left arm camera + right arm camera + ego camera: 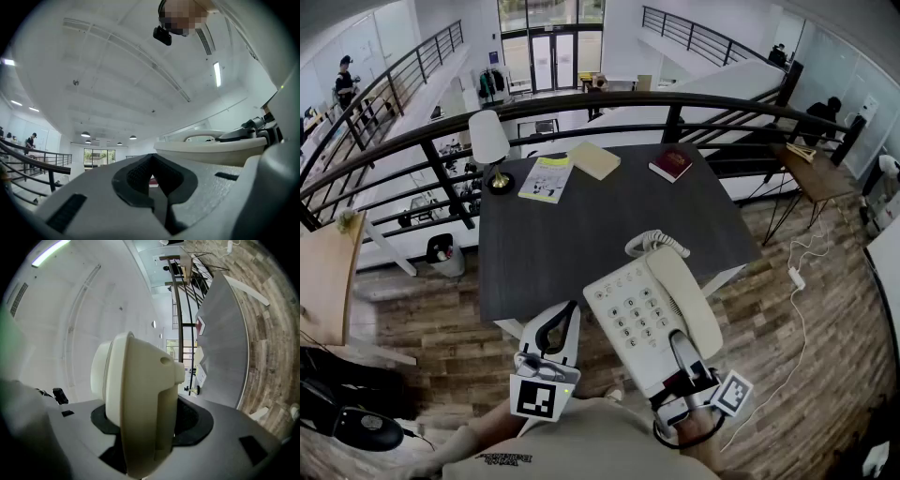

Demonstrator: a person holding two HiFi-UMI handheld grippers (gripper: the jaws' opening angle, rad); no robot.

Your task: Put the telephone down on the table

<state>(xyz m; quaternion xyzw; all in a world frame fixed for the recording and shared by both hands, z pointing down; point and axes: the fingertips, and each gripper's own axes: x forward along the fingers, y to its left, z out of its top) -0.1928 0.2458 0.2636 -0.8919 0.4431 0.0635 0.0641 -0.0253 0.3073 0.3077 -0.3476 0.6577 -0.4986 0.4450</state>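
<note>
We see the cream telephone (652,314) held in the air at the near edge of the dark table (581,234), its far end over the tabletop and its near end towards us; it is not set down. Its handset (686,302) lies in the cradle beside the keypad (628,314), and the coiled cord (654,242) loops out at the far end. The right gripper (682,367) has its fingers clamped on the near end of the telephone, one on each side, and its own view is filled by the cream body wedged between the pads. The left gripper (555,328) sits just left of the telephone, apart from it, its fingers closed together with nothing between them. Along the far side of the table we find a lamp (490,145), a booklet (546,178), a tan book (594,159) and a red book (670,164), all well apart from the telephone. On the floor to the table's left stands a waste bin (445,255); we cannot make out what is in it.
</note>
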